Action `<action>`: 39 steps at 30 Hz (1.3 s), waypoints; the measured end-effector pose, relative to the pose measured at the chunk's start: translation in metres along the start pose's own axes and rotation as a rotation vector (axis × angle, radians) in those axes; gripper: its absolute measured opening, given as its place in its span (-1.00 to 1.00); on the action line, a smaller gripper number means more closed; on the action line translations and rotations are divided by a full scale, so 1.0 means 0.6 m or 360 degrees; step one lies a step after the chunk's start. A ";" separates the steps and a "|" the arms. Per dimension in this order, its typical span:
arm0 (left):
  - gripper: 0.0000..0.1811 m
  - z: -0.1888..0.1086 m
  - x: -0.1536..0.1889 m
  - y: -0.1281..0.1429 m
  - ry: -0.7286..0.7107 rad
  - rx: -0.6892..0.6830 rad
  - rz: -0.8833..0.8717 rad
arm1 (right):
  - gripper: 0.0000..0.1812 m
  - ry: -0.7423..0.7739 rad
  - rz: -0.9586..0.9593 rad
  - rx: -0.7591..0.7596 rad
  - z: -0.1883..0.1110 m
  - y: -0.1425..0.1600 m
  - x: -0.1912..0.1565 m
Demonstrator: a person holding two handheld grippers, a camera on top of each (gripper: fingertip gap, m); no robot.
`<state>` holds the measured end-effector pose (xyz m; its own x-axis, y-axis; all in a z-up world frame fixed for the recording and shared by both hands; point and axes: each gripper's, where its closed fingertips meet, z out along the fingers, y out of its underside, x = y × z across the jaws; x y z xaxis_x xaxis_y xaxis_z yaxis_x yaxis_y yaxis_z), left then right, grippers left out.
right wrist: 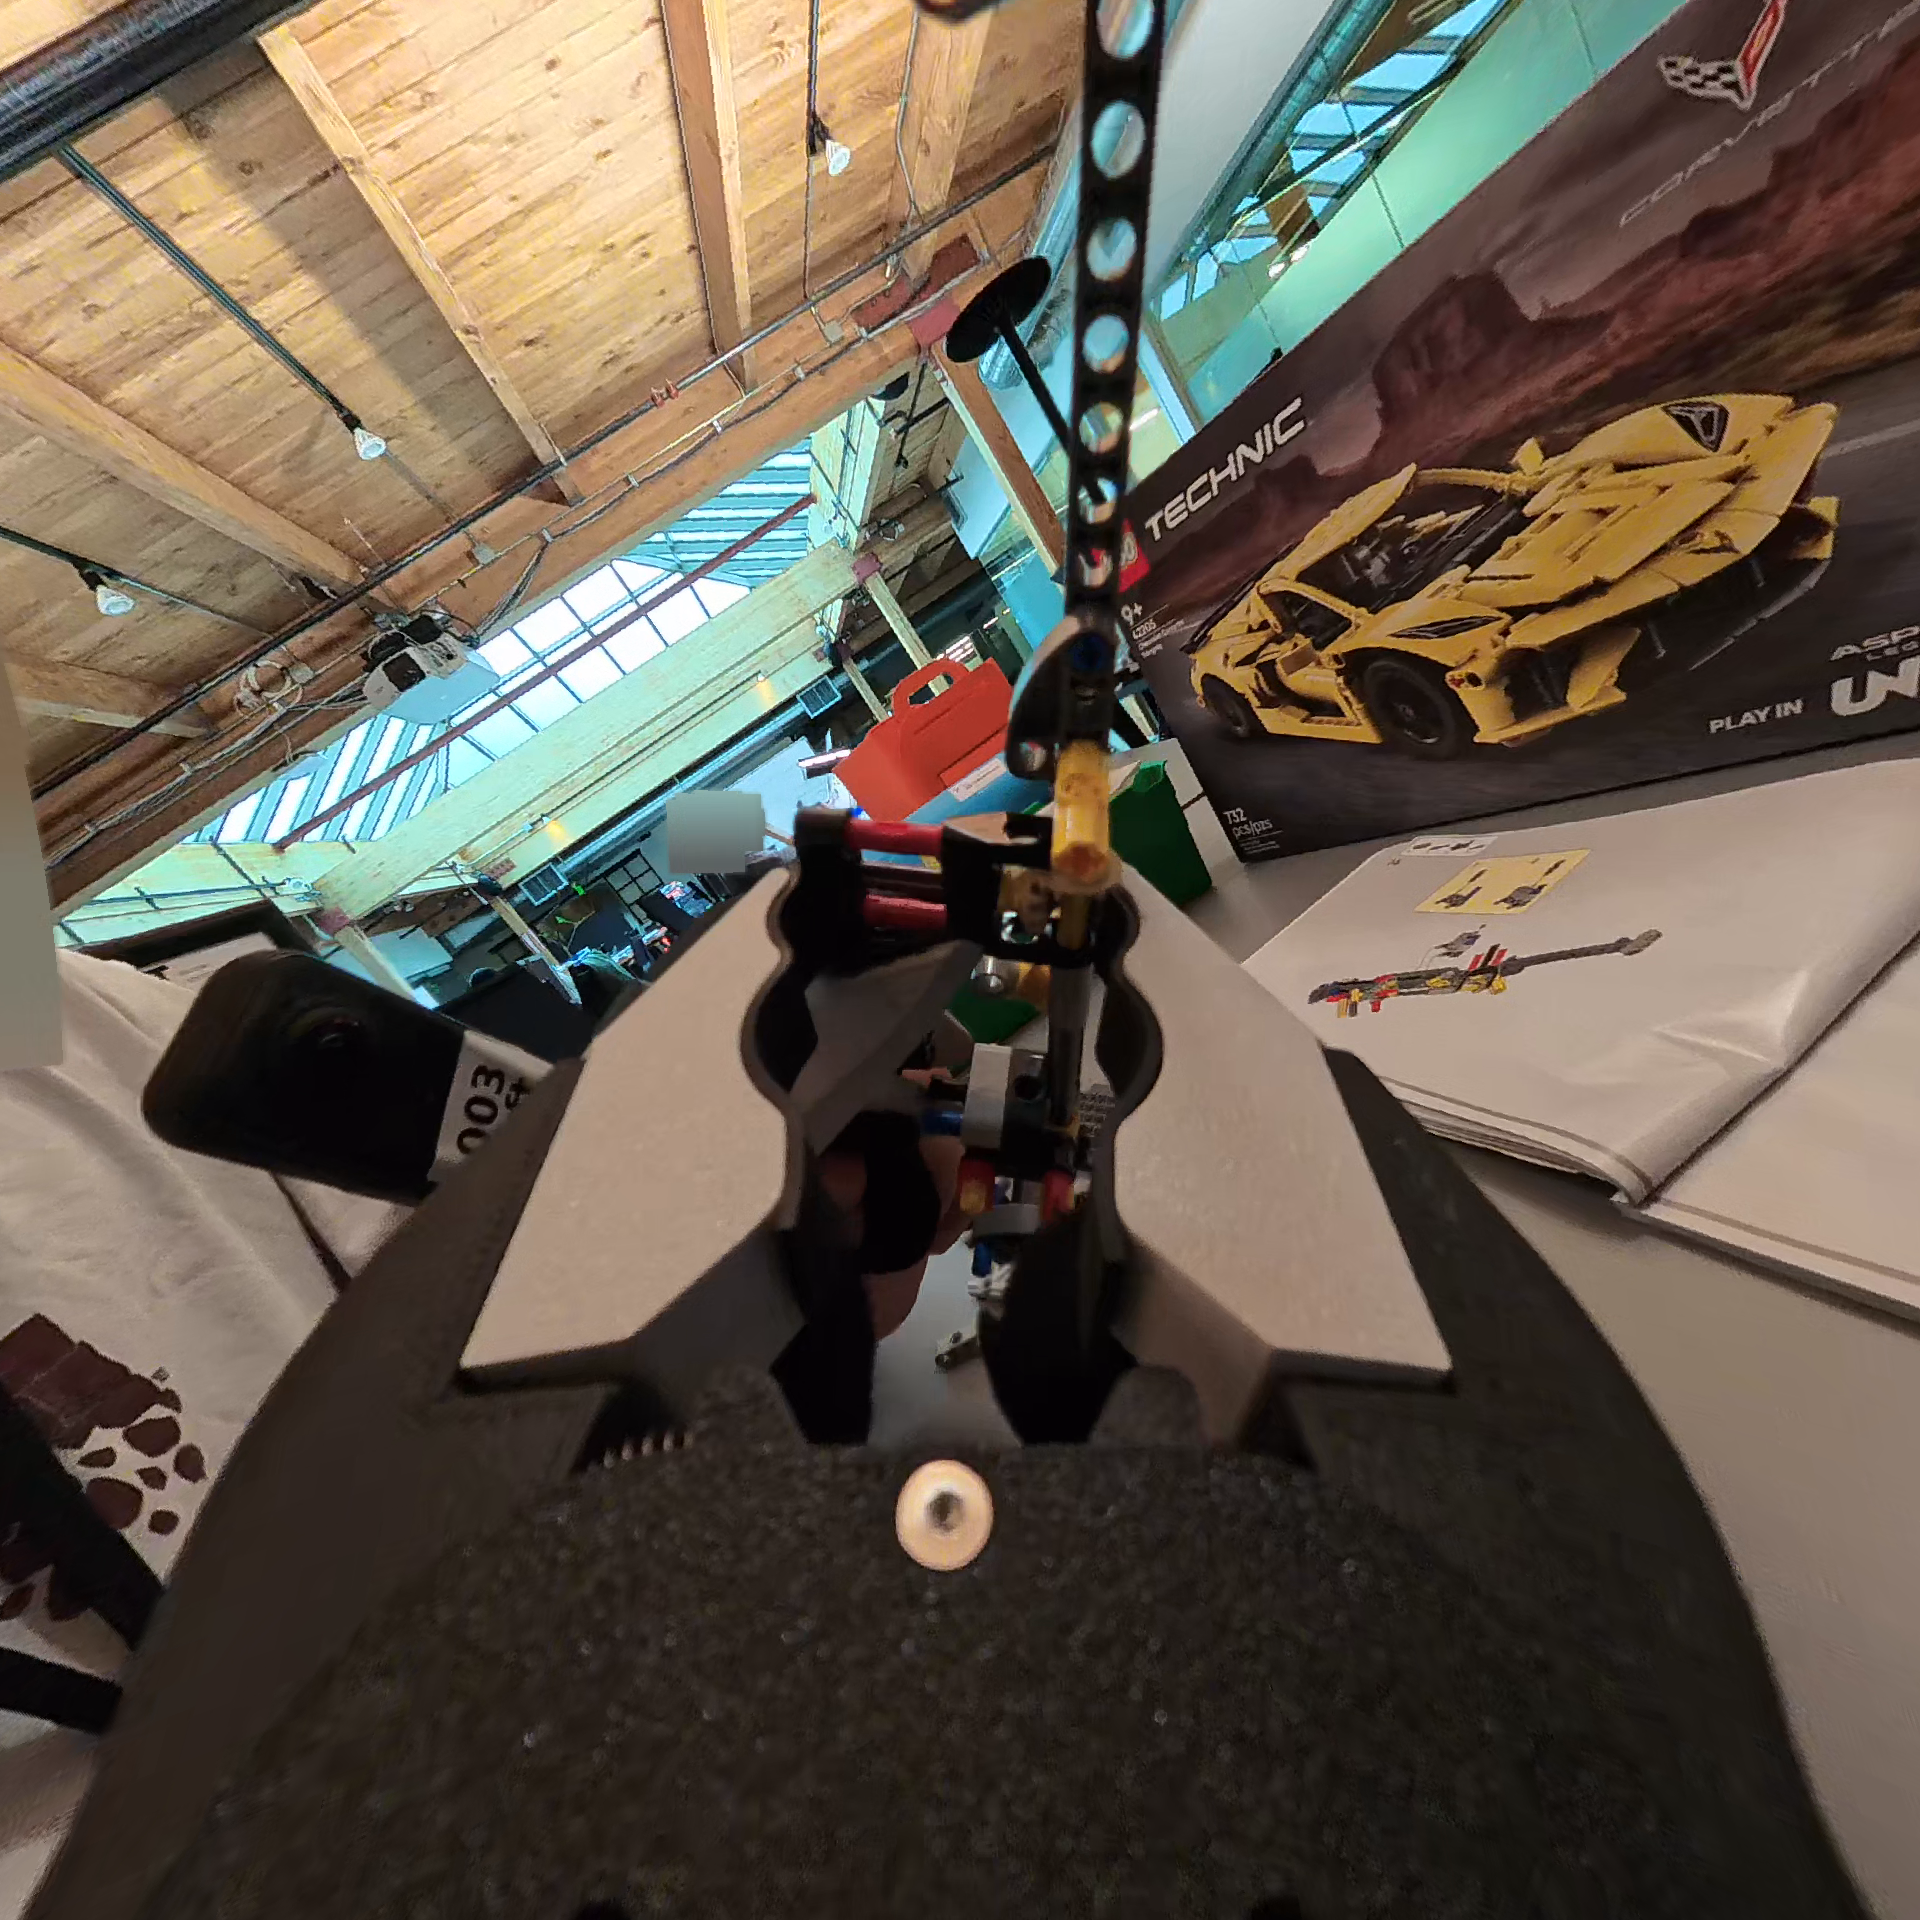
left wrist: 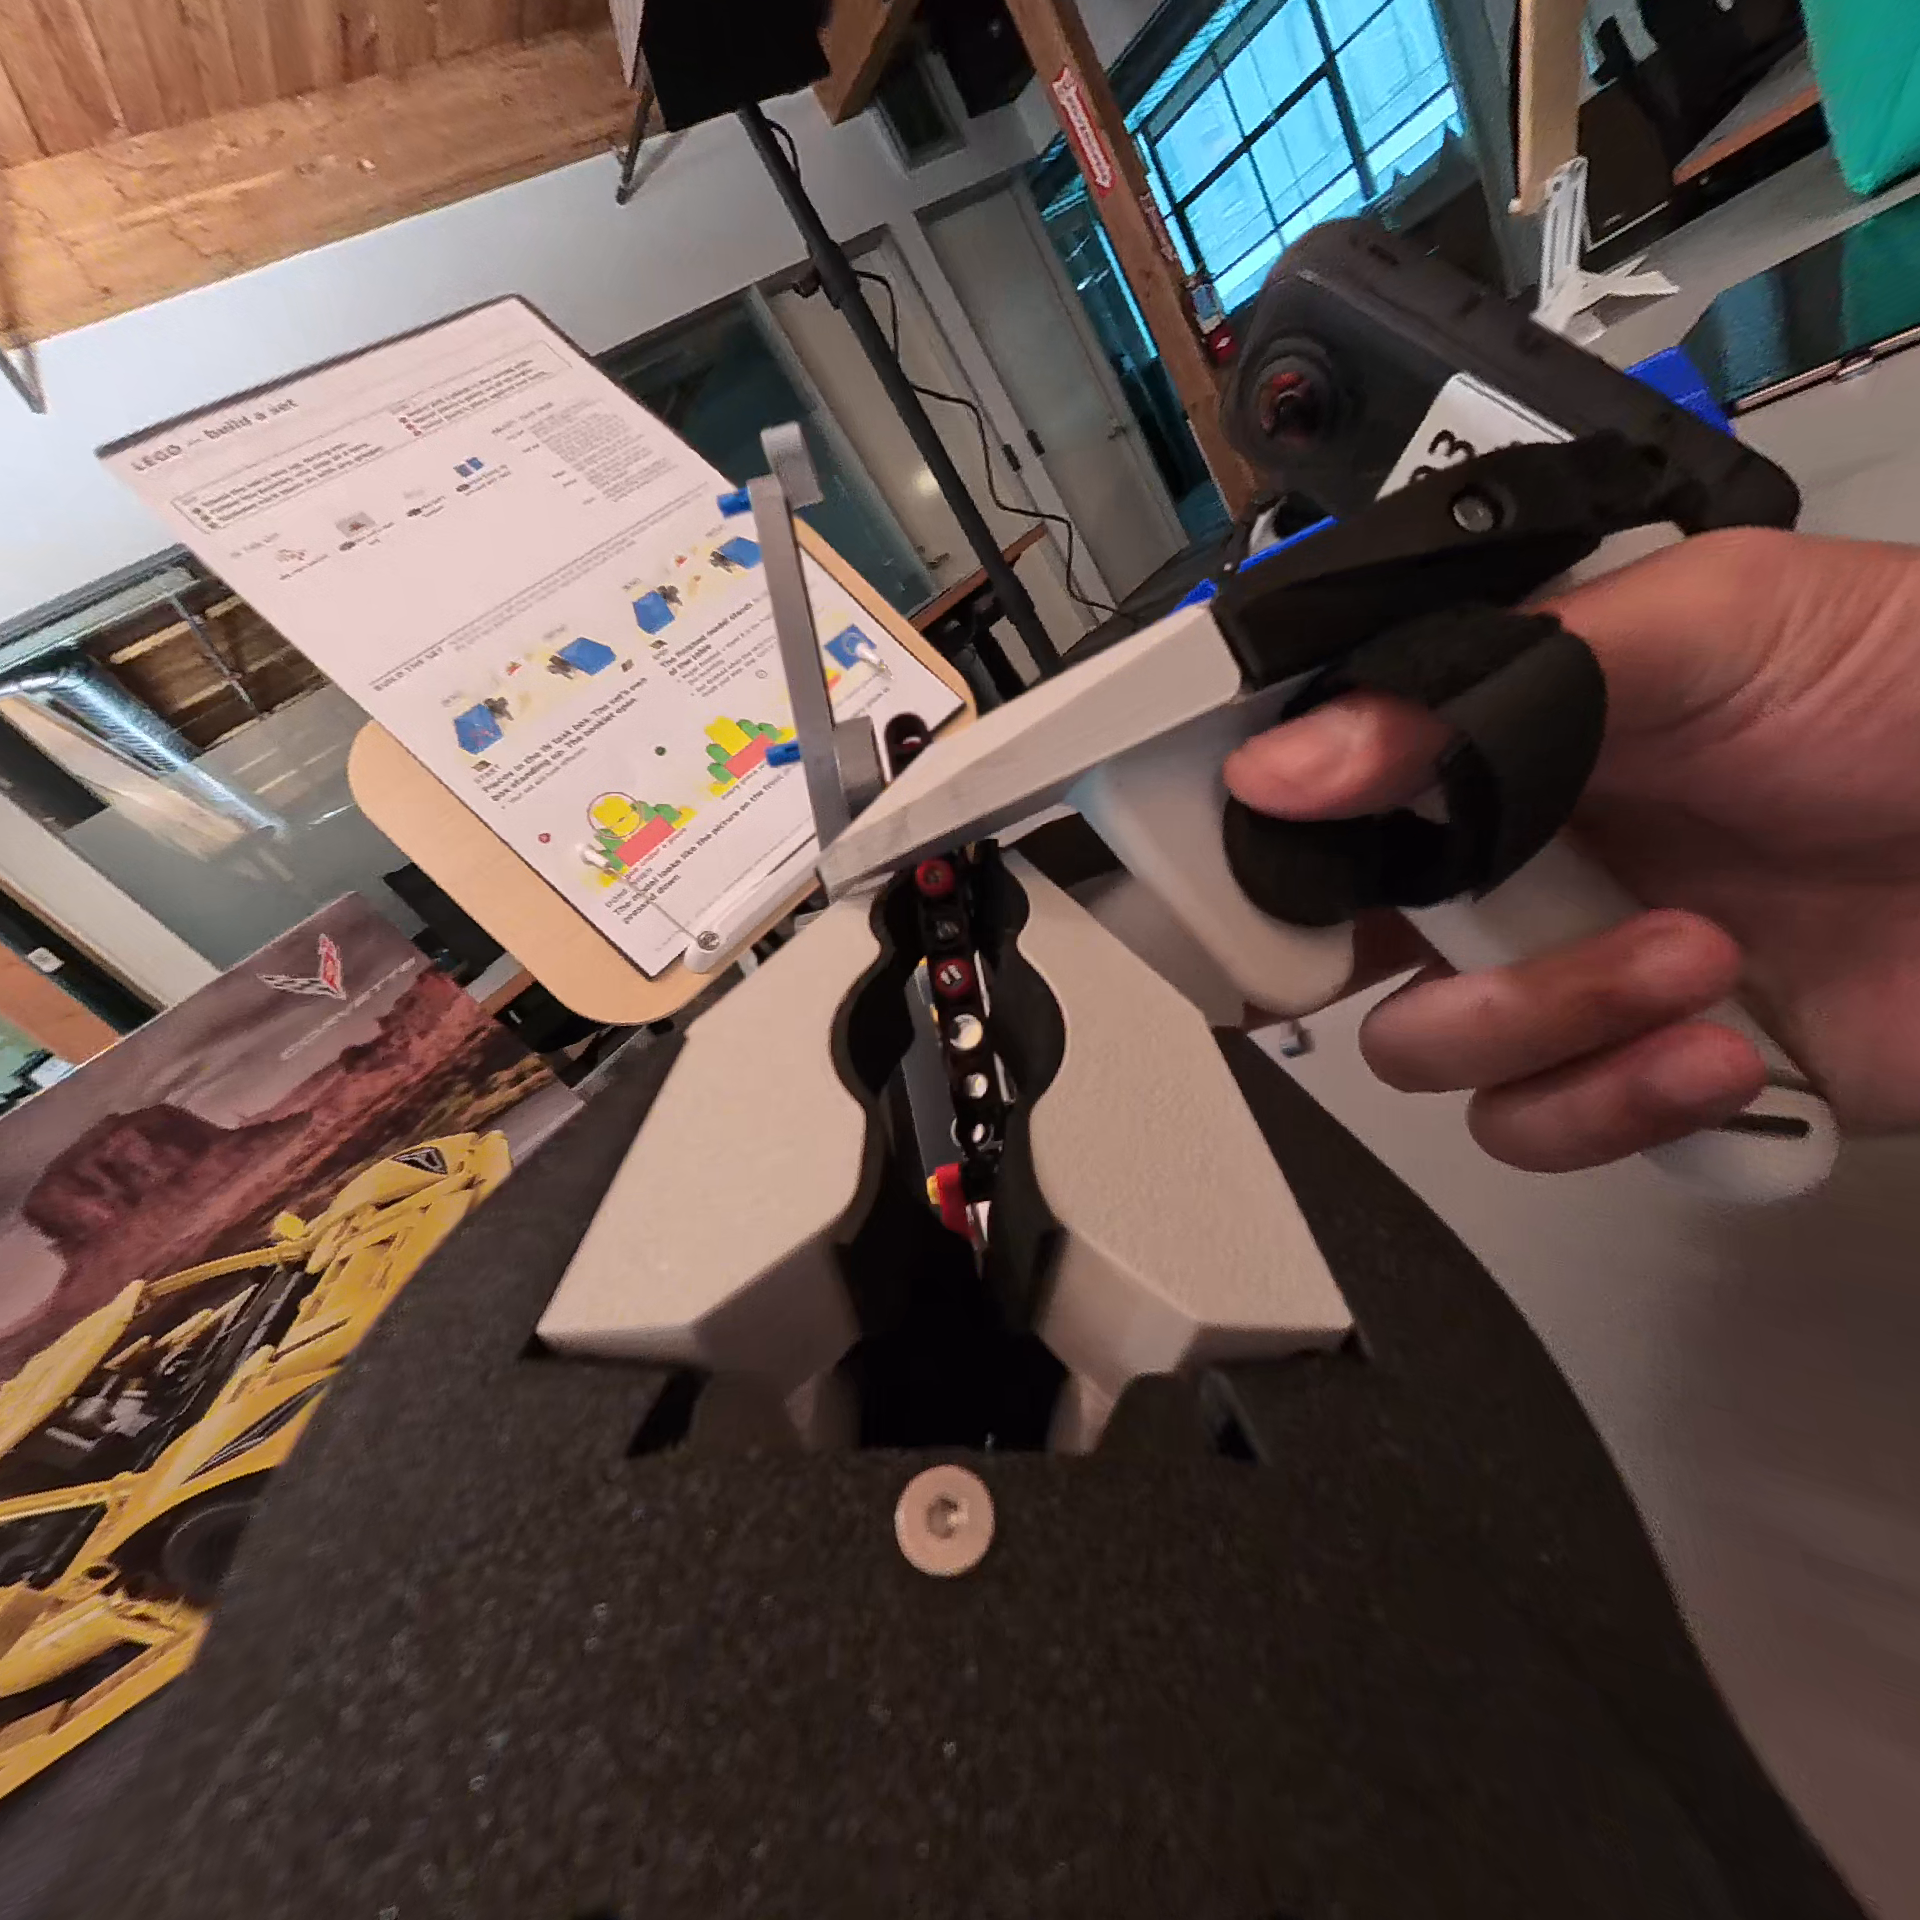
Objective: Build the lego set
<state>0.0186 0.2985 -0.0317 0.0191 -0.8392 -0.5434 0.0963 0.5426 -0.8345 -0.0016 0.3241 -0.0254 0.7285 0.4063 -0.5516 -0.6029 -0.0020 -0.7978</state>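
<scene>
the left claw point(left wrist: 951, 925) is pinching a partly built lego assembly point(left wrist: 961, 1049), a black beam with a row of holes and red and white pins, gripped edge-on between the two grey fingers point(left wrist: 727, 1122). the right claw point(left wrist: 831, 831), held in a hand point(left wrist: 1662, 831) with a black strap over one finger, reaches in from the right, and its grey fingertip sits right at the top of that beam.

in the right wrist view the right claw point(right wrist: 951, 935) is closed down on the same lego assembly point(right wrist: 1039, 894) at a cluster of black, red and yellow parts, with a long black holed beam point(right wrist: 1107, 312) rising upward out of the grip toward the ceiling. a grey finger of the left claw point(right wrist: 883, 1018) crosses the gap between the right claw's fingers, touching the assembly lower down.

the lego box point(right wrist: 1507, 540) with a yellow car on it stands at the far edge of the worktop point(right wrist: 1662, 1455), and an open instruction booklet point(right wrist: 1558, 997) lies flat in front of it. a printed instruction sheet point(left wrist: 520, 623) leans on a wooden board point(left wrist: 488, 883) behind the claws. an orange container point(right wrist: 925, 727) and a green one point(right wrist: 1169, 831) stand beside the box.
</scene>
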 end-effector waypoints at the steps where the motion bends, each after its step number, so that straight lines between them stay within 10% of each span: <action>1: -0.93 0.000 -0.002 -0.001 -0.0015 -0.0005 -0.0003 | -0.42 0.0013 -0.0019 0.0018 0.001 -0.002 0.000; 31: -0.92 0.007 0.012 0.006 -0.0021 -0.0107 0.0188 | -0.43 -0.0111 0.0168 0.0158 -0.002 -0.010 0.006; 39: -0.56 -0.017 0.035 -0.001 0.0428 -0.0067 -0.0156 | -0.43 -0.0205 0.0171 0.0132 -0.034 -0.033 0.022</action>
<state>0.0086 0.2806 -0.0437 -0.2534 -0.8510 -0.4600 0.0432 0.4651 -0.8842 0.0269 0.3109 -0.0219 0.6140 0.5212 -0.5927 -0.7037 0.0215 -0.7102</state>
